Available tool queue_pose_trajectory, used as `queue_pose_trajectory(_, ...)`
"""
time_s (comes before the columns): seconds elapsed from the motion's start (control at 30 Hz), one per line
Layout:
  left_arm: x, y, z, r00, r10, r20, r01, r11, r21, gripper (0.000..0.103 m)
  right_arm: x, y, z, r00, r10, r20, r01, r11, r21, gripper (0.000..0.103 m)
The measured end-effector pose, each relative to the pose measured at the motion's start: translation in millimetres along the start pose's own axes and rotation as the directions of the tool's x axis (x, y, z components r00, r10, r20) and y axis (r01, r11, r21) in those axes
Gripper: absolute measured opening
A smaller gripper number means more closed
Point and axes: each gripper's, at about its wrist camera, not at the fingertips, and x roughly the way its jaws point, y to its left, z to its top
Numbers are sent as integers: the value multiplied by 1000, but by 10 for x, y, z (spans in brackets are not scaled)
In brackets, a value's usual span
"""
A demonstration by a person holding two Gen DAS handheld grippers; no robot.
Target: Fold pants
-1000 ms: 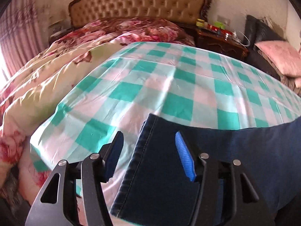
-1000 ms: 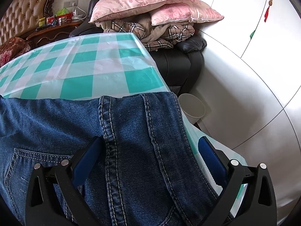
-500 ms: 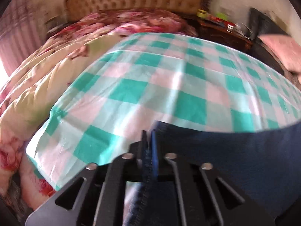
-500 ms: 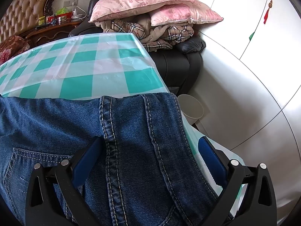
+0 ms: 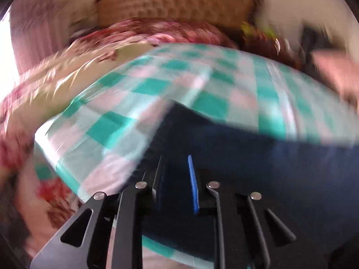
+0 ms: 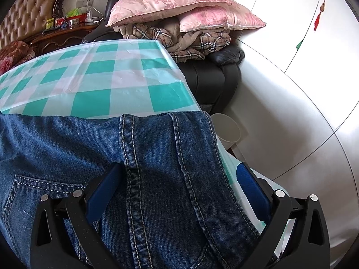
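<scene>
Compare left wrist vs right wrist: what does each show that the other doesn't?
Left wrist only: the left gripper, jaws opening with dark denim between them, a floral quilt left of the cloth, and the full tufted headboard. The frame is heavily blurred.

Right wrist only: the right gripper, jaws wide open over the jeans' stitched seam, stacked pink pillows on a dark chair, a white bin and white wardrobe doors.

Both: the jeans lying on the green-checked cloth.
</scene>
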Motion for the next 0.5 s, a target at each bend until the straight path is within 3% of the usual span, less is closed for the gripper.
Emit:
queue_pose_trajectory(0.1, -110, 33, 161, 996, 22, 83, -22, 1000, -6, 59, 2, -3, 1, 1000, 0, 0, 0, 1000, 0, 97)
queue_pose_trajectory(0.17, 42, 24, 290, 999, 27, 36, -29, 999, 43, 59, -2, 4, 1, 1000, -7, 3, 7, 1000, -6, 97)
queue_pose_trajectory(0.2, 124, 19, 332, 999, 37, 13, -38, 998, 56, 56, -2, -2, -1, 1000, -7, 3, 7, 1000, -6, 97)
queue_pose_trajectory(0.23, 225, 19, 373, 999, 44, -15, -43, 997, 67, 47, -1, -9, -4, 1000, -5, 2, 5, 1000, -4, 97)
queue_pose_trajectory(0.37, 563, 1, 535, 994, 14, -107, -1, 993, 121, 35, 7, -23, 2, 1000, 1, -1, -1, 1000, 1, 97)
queue_pose_trajectory(0.4, 634, -31, 510, 990, 2, -141, 18, 990, 140, 15, 8, -24, 2, 1000, 2, -1, -2, 1000, 2, 97)
queue_pose_trajectory(0.47, 693, -31, 526, 988, -9, -155, 31, 990, 138, 13, 9, -26, 0, 1000, 5, -3, -5, 1000, 5, 97)
queue_pose_trajectory(0.5, 674, -13, 532, 990, -6, -144, 24, 992, 125, 5, 11, -24, 1, 1000, 7, -3, -7, 1000, 6, 97)
